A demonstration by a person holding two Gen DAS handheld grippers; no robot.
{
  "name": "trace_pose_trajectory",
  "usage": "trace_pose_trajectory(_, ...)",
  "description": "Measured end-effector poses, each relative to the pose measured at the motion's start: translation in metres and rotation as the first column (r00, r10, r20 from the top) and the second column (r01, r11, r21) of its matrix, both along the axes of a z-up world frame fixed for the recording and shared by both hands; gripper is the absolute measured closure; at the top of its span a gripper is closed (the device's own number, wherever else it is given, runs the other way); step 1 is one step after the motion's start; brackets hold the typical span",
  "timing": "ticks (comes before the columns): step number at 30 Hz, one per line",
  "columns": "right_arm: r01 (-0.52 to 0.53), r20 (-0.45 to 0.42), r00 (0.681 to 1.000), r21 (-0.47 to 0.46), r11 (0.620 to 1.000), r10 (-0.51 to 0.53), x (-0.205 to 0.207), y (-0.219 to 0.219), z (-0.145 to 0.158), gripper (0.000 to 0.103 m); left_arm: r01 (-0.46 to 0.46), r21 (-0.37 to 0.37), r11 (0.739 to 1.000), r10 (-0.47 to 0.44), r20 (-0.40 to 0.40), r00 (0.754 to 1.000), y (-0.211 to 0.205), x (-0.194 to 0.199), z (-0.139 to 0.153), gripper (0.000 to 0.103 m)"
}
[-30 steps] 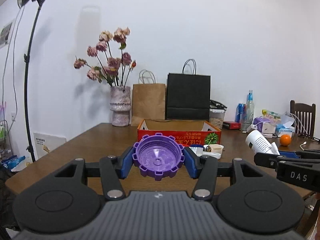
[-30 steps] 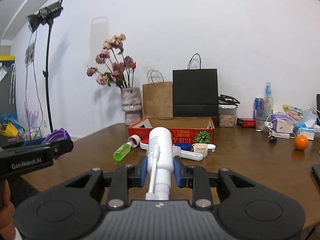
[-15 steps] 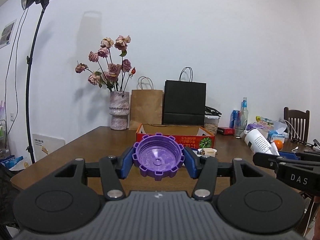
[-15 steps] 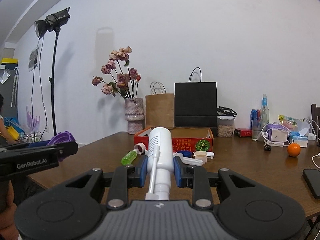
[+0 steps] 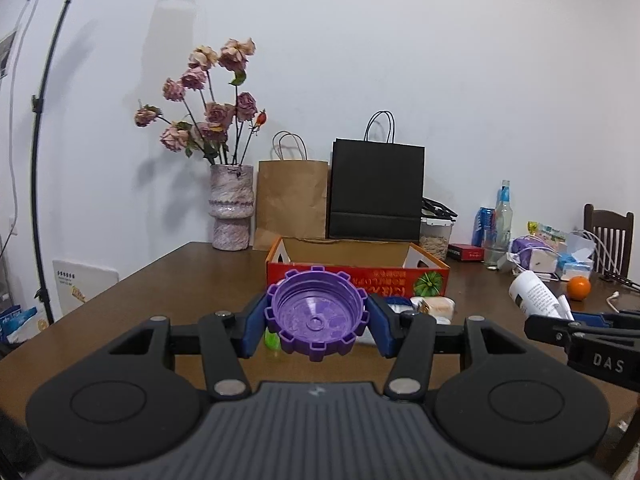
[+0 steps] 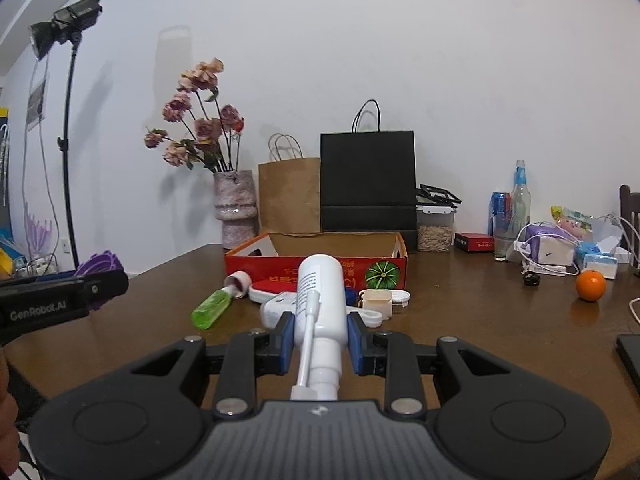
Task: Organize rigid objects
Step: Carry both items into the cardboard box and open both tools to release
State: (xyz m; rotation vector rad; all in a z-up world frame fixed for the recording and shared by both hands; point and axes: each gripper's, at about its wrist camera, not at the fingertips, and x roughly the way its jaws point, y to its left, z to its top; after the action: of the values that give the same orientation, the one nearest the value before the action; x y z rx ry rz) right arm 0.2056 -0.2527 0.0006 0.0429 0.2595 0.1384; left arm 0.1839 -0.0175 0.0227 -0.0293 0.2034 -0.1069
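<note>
Right gripper (image 6: 320, 336) jaws pinch white pump bottle (image 6: 322, 296), long axis toward red box (image 6: 316, 268); left gripper (image 5: 316, 322) jaws pinch purple cap (image 5: 316, 316), open side facing camera.

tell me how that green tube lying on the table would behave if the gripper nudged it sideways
The green tube lies on its side and looks round, so it would probably roll rather than slide. It looks small and likely light, so a slight touch may move it. Its capped end is wider, so it may curve toward the red box.

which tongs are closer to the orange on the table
Right. The right tongs sit just left of the orange; the left tongs are further left, beyond them.
</note>
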Motion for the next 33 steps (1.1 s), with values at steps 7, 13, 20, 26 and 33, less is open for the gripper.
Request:
trace_pose_trajectory(7, -0.006, -0.002, 1.000, 0.004, 1.000, 0.006, 0.089, -0.010, 0.013, 0.076, 0.008, 0.004, 1.000, -0.008, -0.004, 1.000, -0.007, 0.098, 0.013, 0.049)
trace_pose_trajectory(13, -0.006, -0.013, 1.000, 0.021, 1.000, 0.006, 0.160, -0.017, 0.018, 0.076, -0.002, 0.012, 1.000, 0.002, 0.004, 1.000, -0.013, 0.164, 0.019, 0.049)
trace_pose_trajectory(20, -0.018, -0.042, 0.999, 0.053, 0.998, 0.020, 0.246, -0.023, 0.023, 0.076, -0.027, 0.035, 0.999, 0.027, 0.002, 1.000, -0.018, 0.246, 0.027, 0.049)
trace_pose_trajectory(26, -0.022, -0.128, 0.991, 0.041, 0.999, 0.027, 0.349, -0.029, 0.044, 0.076, -0.007, 0.055, 0.998, 0.014, -0.129, 0.992, -0.017, 0.355, 0.032, 0.049)
trace_pose_trajectory(33, 0.002, -0.417, 0.909, -0.052, 0.999, -0.023, 0.490, -0.028, 0.026, 0.076, 0.086, 0.122, 0.989, -0.020, -0.462, 0.887, -0.027, 0.503, 0.001, 0.049)
